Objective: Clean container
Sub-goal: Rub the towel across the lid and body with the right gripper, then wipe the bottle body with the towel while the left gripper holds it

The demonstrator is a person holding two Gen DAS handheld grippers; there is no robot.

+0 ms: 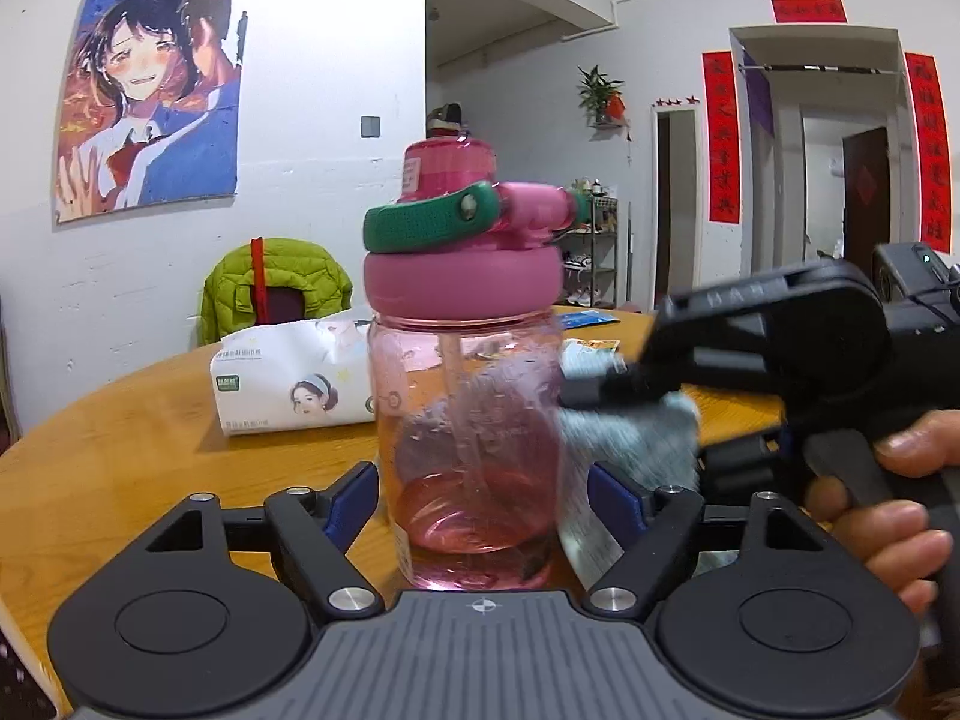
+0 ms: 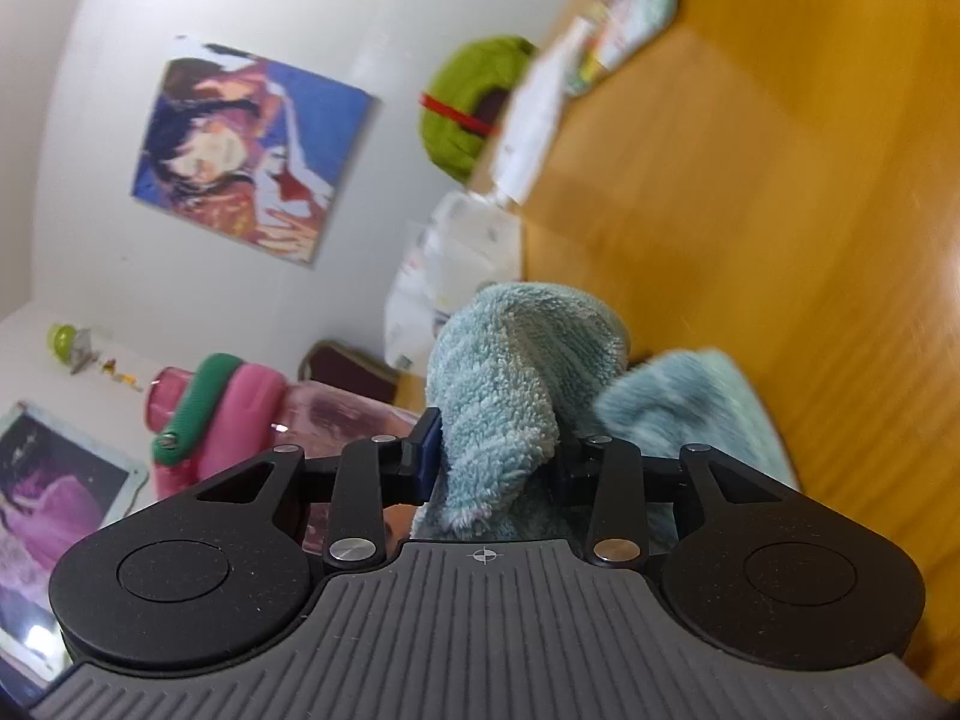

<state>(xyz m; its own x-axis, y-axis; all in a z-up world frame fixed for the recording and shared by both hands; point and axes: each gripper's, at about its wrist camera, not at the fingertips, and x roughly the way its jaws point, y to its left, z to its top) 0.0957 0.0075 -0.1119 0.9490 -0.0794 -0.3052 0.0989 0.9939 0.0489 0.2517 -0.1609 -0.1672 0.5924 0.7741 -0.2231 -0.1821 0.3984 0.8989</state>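
A clear pink water bottle (image 1: 468, 420) with a pink lid and green strap stands upright on the wooden table (image 1: 120, 450). My left gripper (image 1: 483, 504) is open around its base; its blue pads flank the bottle, with a small gap showing on the right side. My right gripper (image 1: 600, 384) comes in from the right, shut on a fluffy light blue cloth (image 1: 636, 426) that lies against the bottle's right wall. In the right wrist view the cloth (image 2: 510, 372) bulges out between the fingers of the right gripper (image 2: 495, 450), and the bottle (image 2: 336, 414) lies to the left.
A white tissue pack (image 1: 288, 384) lies behind the bottle on the left. A green jacket (image 1: 276, 282) hangs on a chair at the table's far edge. Papers (image 1: 588, 318) lie at the far right. A person's hand (image 1: 900, 510) holds the right gripper's handle.
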